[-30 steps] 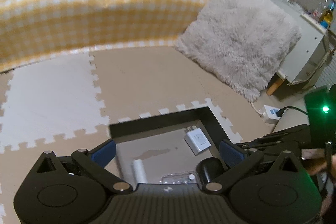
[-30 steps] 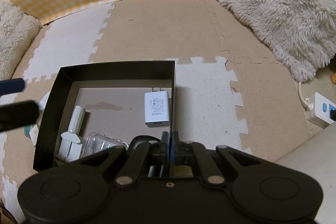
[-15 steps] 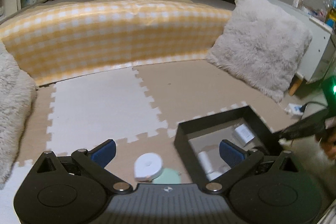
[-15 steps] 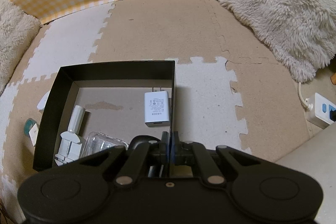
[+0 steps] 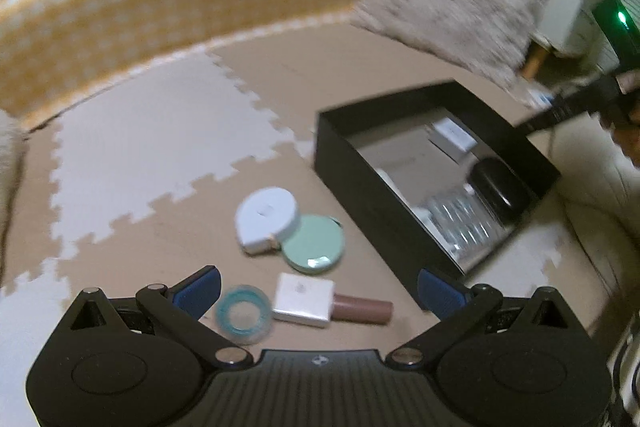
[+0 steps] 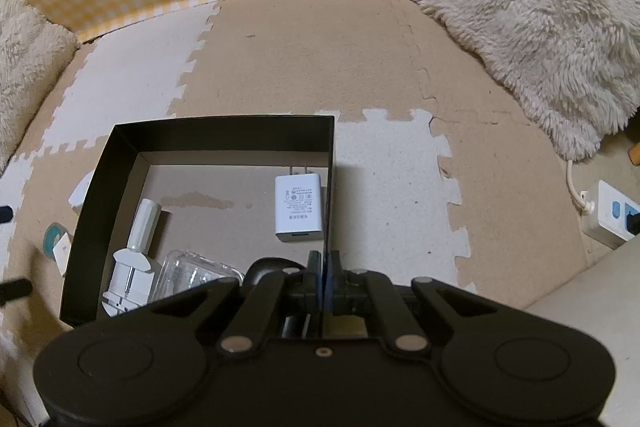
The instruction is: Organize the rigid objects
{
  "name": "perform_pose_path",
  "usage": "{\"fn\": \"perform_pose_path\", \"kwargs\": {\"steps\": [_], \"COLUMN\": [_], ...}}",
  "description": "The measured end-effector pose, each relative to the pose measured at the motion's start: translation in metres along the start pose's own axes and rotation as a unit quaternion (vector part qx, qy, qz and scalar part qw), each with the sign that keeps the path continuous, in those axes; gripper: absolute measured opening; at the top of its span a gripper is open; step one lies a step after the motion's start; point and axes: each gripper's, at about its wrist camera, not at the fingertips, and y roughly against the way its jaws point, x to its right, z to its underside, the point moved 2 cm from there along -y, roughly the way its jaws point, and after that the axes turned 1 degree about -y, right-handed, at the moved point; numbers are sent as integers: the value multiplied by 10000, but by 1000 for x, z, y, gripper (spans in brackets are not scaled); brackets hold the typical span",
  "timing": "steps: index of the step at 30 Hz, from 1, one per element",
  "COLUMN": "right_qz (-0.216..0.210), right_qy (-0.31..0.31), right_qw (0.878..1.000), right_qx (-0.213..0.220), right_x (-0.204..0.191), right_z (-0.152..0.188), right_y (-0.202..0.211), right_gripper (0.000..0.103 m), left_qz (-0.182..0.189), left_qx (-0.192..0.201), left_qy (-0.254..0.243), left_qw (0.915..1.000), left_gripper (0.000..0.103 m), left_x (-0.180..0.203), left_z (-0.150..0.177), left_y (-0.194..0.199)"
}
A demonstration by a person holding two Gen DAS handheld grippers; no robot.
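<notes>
Foam floor mat (image 5: 160,131). Lipstick (image 5: 332,303) flat on mat between wide-open left fingers (image 5: 320,291), long axis crosswise, white cap left. Right fingers (image 6: 324,267) clamped on box (image 6: 224,125) wall.

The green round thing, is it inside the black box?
No, the green round compact lies on the foam mat outside the black box, beside a white tape measure.

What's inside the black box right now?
Inside the black box: white charger, white cylindrical tool, clear plastic case, and a dark rounded object. The right gripper, clamped on the right wall, covers the near corner, so anything there is hidden.
</notes>
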Motion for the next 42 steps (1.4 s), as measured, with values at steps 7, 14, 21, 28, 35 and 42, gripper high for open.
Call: {"fn": "perform_pose_path", "kwargs": {"steps": [7,14,21,28,35,42], "right_qz": [28,44,59,62,59,61], "right_qy": [40,63,87,92,87,89], "right_qw": [10000,10000,9999,9999,9999,9999], "right_qx": [-3,-3,-4,-5,-4,-4], "right_x": [-1,-3,-3,-3,-3,-4], "right_z": [0,0,0,0,0,0], "right_y": [-1,0,0,0,0,0], "right_gripper": [3,3,3,3,3,3], "left_qz": [349,196,55,235,397,262], "left_qx": [-221,-445,-482,-496,-603,-379], "left_qy": [75,85,71,-46,-382,-88], "left_qw": [9991,9988,9988,9985,9967,9989], "left_gripper": [81,72,60,40,40,0], "left_x": [0,-4,-10,-3,15,7], "left_z": [2,4,7,7,10,-1], "left_y": [-12,-32,-45,-41,-40,-24]}}
